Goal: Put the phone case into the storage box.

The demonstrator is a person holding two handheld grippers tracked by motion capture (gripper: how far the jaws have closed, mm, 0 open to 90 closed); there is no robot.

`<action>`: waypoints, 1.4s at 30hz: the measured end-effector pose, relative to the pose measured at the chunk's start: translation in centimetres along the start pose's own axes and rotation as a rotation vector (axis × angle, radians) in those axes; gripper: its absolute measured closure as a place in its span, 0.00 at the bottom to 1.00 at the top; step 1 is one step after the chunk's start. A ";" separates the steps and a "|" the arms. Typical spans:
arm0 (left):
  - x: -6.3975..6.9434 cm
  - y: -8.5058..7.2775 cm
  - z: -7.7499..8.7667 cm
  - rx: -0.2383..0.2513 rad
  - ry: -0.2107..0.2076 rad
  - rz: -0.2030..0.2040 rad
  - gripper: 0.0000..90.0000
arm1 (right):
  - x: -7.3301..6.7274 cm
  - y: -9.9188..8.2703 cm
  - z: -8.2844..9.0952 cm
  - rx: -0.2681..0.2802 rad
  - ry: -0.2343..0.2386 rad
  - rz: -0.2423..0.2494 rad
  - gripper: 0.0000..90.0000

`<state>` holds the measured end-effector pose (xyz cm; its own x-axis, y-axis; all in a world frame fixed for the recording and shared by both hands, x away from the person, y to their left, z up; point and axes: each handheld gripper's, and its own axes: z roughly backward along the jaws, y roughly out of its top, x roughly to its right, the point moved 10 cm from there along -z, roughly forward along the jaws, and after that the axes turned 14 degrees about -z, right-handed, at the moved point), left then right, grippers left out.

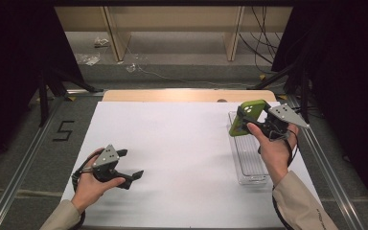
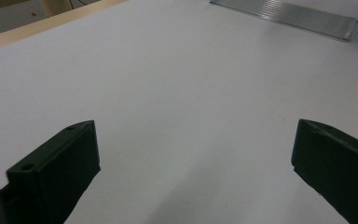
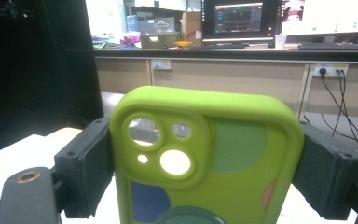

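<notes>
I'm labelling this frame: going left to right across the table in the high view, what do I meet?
Left tool, open over the white table cover → clear plastic tray → right tool, shut on the green phone case held up above the tray's far end.

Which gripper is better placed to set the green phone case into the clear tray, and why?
Probably the right. The right gripper already clamps the green phone case above the clear tray, while the left gripper sits open, far across the white table.

A lime-green phone case (image 3: 205, 158) with blue, dark-green and coral patches; white table (image 1: 182, 143).
</notes>
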<state>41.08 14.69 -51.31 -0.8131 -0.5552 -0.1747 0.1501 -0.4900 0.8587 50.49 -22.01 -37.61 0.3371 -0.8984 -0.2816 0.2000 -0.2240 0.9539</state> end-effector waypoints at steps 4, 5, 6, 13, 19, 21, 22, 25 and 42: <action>0.0 0.0 0.0 0.000 0.001 0.000 0.00 | 0.3 0.1 0.0 0.004 -0.009 -0.001 0.19; 0.0 0.0 0.0 0.000 0.001 0.001 0.00 | 0.4 0.2 0.0 0.004 -0.012 0.000 0.19; 0.0 0.0 0.0 0.000 0.001 0.001 0.00 | 0.5 0.2 0.1 0.002 -0.015 -0.001 0.19; 0.0 0.0 0.0 0.001 0.002 0.002 0.00 | 1.1 0.3 0.1 0.003 -0.029 -0.004 0.19; -0.1 0.0 0.0 0.002 0.004 0.002 0.00 | 1.6 0.3 0.1 0.003 -0.042 -0.004 0.19; -0.1 0.0 0.0 0.001 0.004 0.003 0.00 | 1.8 0.3 0.1 0.000 -0.046 -0.007 0.19; -0.1 0.0 0.0 0.001 0.004 0.003 0.00 | 1.8 0.3 0.0 0.001 -0.047 -0.008 0.19; -0.1 0.0 0.0 0.002 0.005 0.003 0.00 | 2.0 0.2 0.0 -0.003 -0.052 -0.009 0.19; -0.1 0.0 0.0 0.002 0.007 0.005 0.00 | 2.8 -0.5 -0.4 -0.028 -0.075 -0.010 0.19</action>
<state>41.19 14.74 -51.29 -0.8084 -0.5624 -0.1736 0.1534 -0.4860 0.8604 51.72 -24.29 -38.92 0.2652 -0.9222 -0.2814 0.2289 -0.2232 0.9475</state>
